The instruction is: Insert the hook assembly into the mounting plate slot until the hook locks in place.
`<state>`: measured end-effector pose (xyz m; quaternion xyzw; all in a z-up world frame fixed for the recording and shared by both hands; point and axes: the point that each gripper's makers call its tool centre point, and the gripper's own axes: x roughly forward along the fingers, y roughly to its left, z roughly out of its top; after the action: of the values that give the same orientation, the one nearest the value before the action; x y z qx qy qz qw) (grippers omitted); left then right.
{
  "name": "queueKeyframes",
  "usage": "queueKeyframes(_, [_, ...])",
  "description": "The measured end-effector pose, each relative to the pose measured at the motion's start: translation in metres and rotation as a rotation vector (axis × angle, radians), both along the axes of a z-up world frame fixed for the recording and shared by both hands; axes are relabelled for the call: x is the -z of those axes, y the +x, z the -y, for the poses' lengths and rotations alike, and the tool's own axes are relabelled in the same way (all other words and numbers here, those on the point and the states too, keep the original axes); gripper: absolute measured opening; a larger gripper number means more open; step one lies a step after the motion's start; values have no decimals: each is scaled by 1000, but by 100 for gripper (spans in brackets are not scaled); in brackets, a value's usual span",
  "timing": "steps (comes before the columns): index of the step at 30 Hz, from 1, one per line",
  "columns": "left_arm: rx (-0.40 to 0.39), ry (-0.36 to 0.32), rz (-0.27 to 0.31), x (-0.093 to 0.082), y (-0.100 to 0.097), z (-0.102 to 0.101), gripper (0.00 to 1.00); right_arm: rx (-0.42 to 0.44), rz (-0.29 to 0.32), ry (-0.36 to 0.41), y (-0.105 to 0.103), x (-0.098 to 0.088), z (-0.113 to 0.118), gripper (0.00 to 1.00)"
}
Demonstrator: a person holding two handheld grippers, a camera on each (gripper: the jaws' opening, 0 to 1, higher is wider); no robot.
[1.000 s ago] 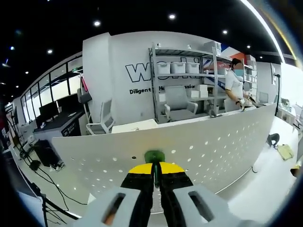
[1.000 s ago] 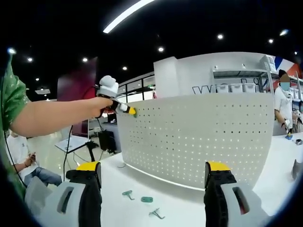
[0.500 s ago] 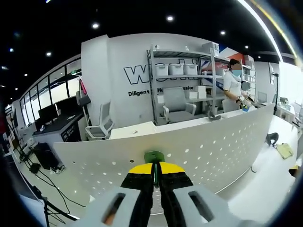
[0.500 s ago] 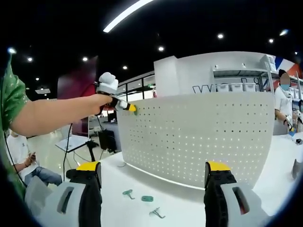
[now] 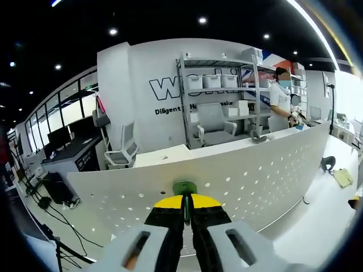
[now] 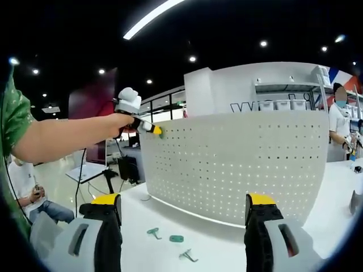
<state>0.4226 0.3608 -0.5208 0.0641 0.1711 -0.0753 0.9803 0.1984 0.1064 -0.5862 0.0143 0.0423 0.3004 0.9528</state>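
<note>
Green hook (image 5: 185, 188) pinched in left gripper (image 5: 186, 211) jaws at pegboard (image 6: 238, 170) top edge, right gripper (image 6: 182, 212) jaws spread.

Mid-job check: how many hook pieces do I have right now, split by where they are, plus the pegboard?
Green hook held in the left gripper at the board's top edge: 1
Green pieces loose on the table: 2
Grey metal hook loose on the table: 1
White perforated mounting plate: 1
Total: 5
</note>
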Motion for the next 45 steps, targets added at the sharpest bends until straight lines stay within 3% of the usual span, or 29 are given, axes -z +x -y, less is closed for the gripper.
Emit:
queueKeyframes(27, [1,28,-19,7,3,1,3,8,-4,-8,0,1,3,91])
queueKeyframes(45, [-19,-15,-45,9,5,1,3,10,-9,-12,1,3,5,91])
